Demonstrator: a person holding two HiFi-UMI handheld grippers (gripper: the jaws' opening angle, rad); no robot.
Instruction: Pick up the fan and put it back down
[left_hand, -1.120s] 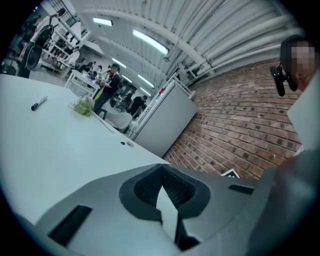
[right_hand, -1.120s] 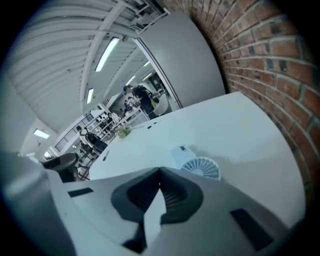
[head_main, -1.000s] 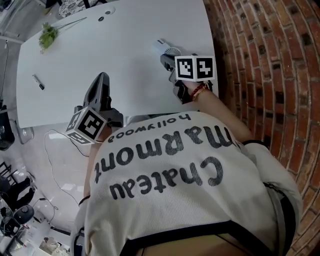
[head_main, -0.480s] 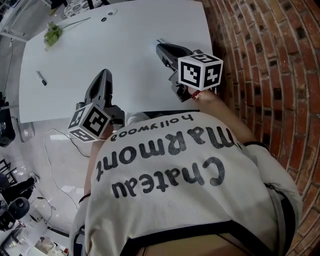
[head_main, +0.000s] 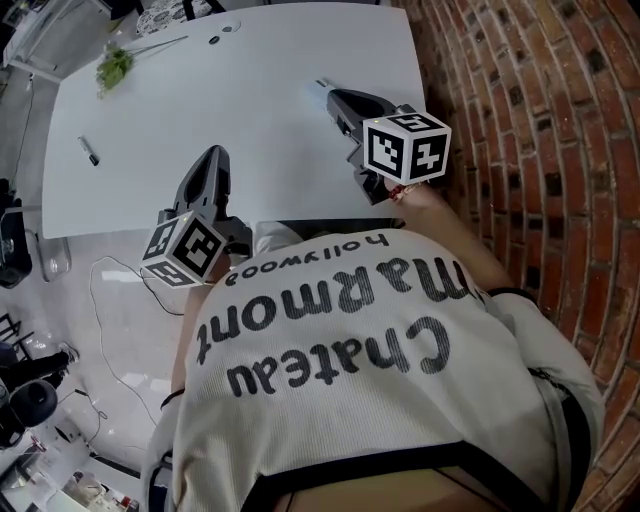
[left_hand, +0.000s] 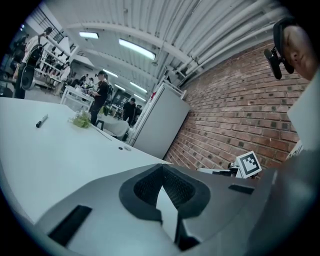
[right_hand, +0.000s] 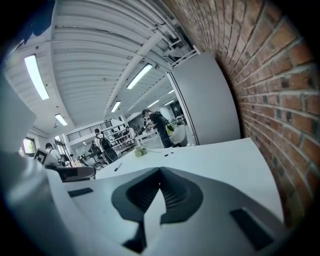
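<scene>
In the head view a small whitish thing, seemingly the fan (head_main: 317, 89), peeks out on the white table (head_main: 250, 90) just beyond the tip of my right gripper (head_main: 333, 98), which hides most of it. The right gripper view shows that gripper (right_hand: 160, 172) shut, its tips meeting with nothing between them and no fan in sight. My left gripper (head_main: 212, 156) hovers over the table's near edge, well left of the fan. In the left gripper view its jaws (left_hand: 162, 169) also meet at the tip and are empty.
A green sprig (head_main: 113, 68) lies at the table's far left corner and a black marker (head_main: 90, 152) near its left edge. A brick wall (head_main: 520, 130) runs close along the table's right side. A thin cable (head_main: 110, 310) lies on the floor to the left.
My right gripper has risen and rolled, and it now covers more of the whitish thing than a second ago. The left gripper has shifted slightly forward over the table edge.
</scene>
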